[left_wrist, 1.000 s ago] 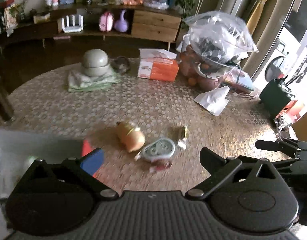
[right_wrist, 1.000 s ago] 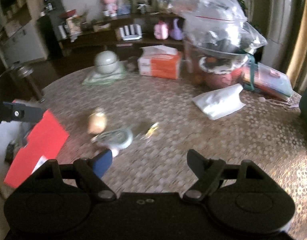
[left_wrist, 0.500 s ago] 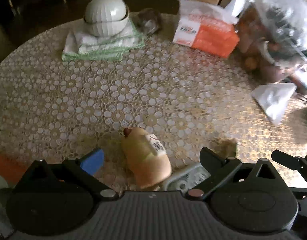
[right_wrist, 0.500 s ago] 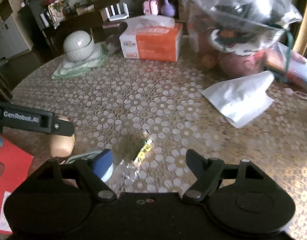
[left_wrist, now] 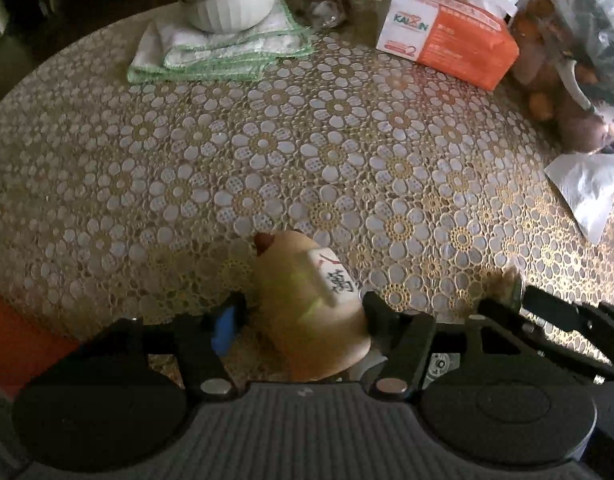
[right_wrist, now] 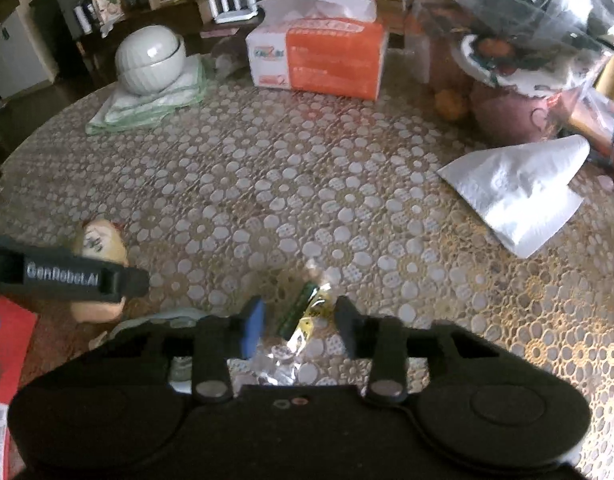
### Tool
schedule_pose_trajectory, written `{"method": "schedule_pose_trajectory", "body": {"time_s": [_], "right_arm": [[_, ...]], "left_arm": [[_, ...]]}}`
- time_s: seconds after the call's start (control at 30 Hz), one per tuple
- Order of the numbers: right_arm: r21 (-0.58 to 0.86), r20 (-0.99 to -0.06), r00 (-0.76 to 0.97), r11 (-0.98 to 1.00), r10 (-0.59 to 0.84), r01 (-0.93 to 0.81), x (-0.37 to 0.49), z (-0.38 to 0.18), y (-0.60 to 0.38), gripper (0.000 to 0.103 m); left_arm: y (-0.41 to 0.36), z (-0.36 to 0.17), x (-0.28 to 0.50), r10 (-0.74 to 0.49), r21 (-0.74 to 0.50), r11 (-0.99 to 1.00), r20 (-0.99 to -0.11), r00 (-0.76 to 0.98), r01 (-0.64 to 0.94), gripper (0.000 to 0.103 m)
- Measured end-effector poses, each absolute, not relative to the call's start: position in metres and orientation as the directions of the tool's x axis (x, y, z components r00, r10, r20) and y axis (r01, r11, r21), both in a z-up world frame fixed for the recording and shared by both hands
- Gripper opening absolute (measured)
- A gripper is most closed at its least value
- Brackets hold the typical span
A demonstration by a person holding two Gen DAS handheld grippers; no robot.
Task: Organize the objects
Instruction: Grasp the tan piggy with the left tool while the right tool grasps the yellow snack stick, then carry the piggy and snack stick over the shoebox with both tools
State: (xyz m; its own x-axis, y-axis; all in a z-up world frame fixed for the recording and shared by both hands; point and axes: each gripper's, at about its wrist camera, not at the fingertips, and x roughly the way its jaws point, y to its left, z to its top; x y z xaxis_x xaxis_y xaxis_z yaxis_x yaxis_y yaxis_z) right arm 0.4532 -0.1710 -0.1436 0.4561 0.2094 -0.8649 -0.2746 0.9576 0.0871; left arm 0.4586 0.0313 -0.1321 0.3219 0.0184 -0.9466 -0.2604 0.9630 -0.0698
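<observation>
A tan plush toy point(left_wrist: 311, 300) with a white label lies on the lace-patterned table between the fingers of my left gripper point(left_wrist: 299, 316), which is half closed around it; contact is unclear. The toy also shows in the right wrist view point(right_wrist: 101, 248), partly behind the left gripper's finger. My right gripper point(right_wrist: 299, 320) is half closed around a small green and yellow foil packet point(right_wrist: 303, 312). A round white gadget point(left_wrist: 439, 364) lies under the left gripper's right side, mostly hidden.
An orange tissue box point(right_wrist: 319, 60), a white lidded bowl point(right_wrist: 151, 60) on folded cloths point(left_wrist: 223, 52), plastic bags of fruit point(right_wrist: 507, 40) and a white napkin point(right_wrist: 519, 188) stand across the far side. A red card point(right_wrist: 7, 344) lies at the near left.
Both grippers have dropped lower and moved forward, and their fingers have narrowed. The left one now straddles the plush toy, the right one the foil packet.
</observation>
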Motion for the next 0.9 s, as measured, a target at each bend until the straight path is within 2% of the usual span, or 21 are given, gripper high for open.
{"method": "schedule_pose_trajectory", "body": {"time_s": [0.07,0.37,0.6,0.9], "right_arm": [[0.092,-0.864,0.455,0.956,0.215,-0.277,0.453,-0.143,-0.170,0.021],[0.125,-0.855,0.463,0.960,0.233,-0.252,0.436,-0.124,-0.182,0.018],[0.189,-0.814,0.489,0.940,0.312,-0.284,0.389,-0.068,-0.187,0.018],[0.178,-0.770,0.536,0.923,0.347,-0.342,0.308,0.003,-0.161,0.018]], "left_arm": [[0.031,-0.130,0.457,0.014,-0.077,0.962,-0.945,0.328,-0.261,0.051],[0.031,-0.108,0.443,-0.020,-0.110,0.966,-0.935,0.355,-0.236,0.048],[0.026,-0.062,0.399,-0.096,-0.173,0.970,-0.918,0.385,-0.170,0.048],[0.037,0.006,0.322,-0.121,-0.186,0.977,-0.888,0.443,-0.106,0.048]]}}
